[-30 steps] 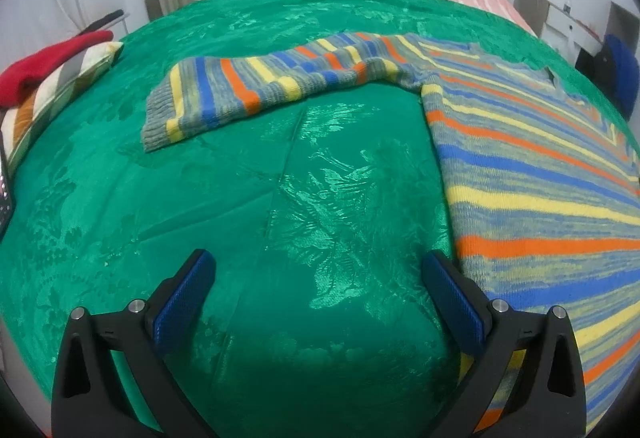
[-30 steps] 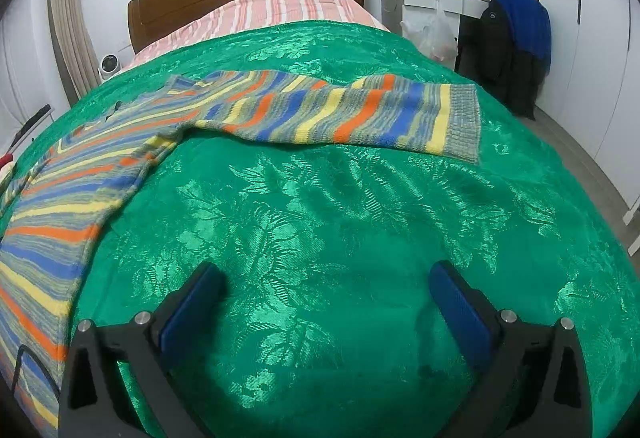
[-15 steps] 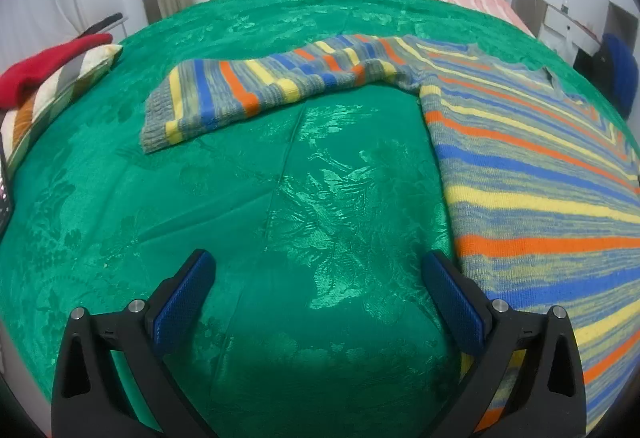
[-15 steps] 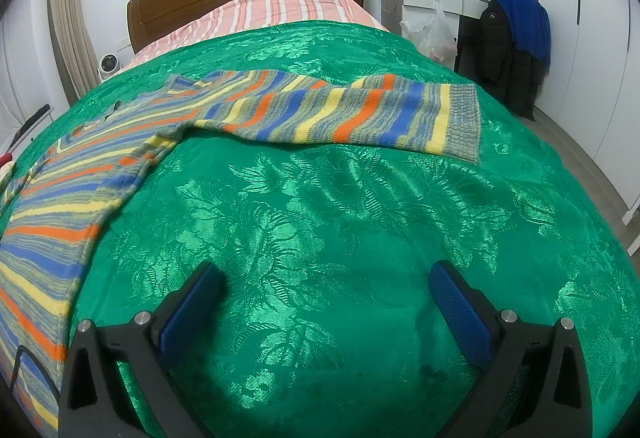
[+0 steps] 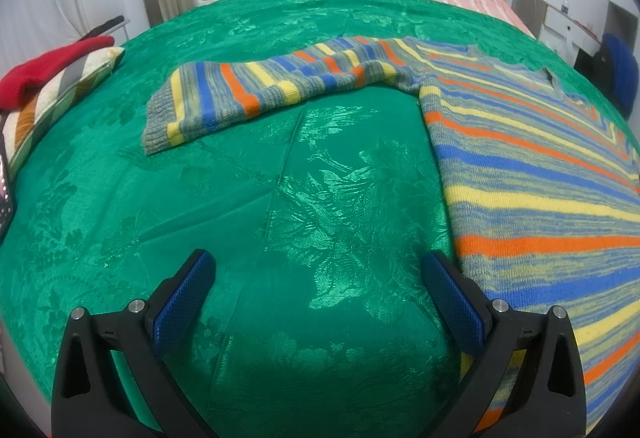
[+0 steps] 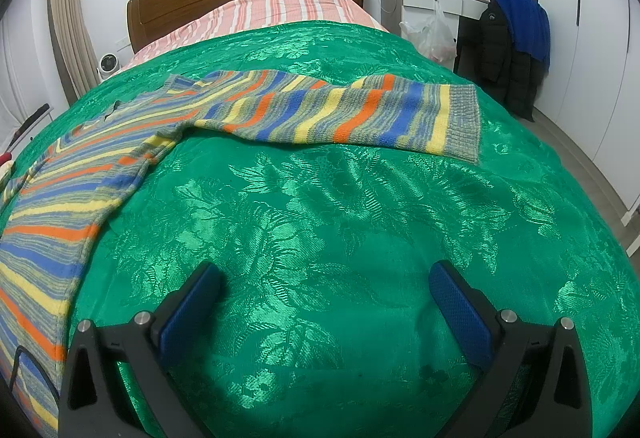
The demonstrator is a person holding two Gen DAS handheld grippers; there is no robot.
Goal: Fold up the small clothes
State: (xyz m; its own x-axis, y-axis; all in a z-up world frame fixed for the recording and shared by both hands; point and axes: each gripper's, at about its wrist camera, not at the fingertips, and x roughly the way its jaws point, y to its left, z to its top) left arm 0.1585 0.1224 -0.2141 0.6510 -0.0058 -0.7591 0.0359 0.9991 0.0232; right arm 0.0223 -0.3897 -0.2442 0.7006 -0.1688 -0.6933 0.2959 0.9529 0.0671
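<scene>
1. Both grippers are hovering with nothing between their pads: the left gripper (image 5: 318, 270) is spread wide over bare cloth, its right-hand pad just beside the sweater's side edge, and the right gripper (image 6: 326, 280) is likewise spread wide, well apart from any knit.

2. Beneath them the green bedspread (image 5: 224, 197) is covering most of the bed and carrying the whole garment — it is lying fairly smooth, with a few shallow creases.

3. On it the striped sweater (image 5: 540, 173) is lying flat and fully opened out. In the left wrist view its body is filling the 3 o'clock side; in the right wrist view the body is running along the 9 o'clock side.

4. Its left sleeve (image 5: 256, 93) is stretching out toward 11 o'clock in the left view, and the right sleeve (image 6: 360, 113) is reaching toward 1 o'clock in the right view, both still unfolded.

5. Smallest of the targets, the ribbed cuffs are sitting at the sleeve ends — the left cuff (image 5: 160, 117) and the right cuff (image 6: 464, 121).

6. Judging by this layout, the fold is not yet begun; the approach is in hand. The next move seems to call for each gripper travelling forward to its cuff, pinching the rib, then carrying the sleeve inward across the body.
</scene>
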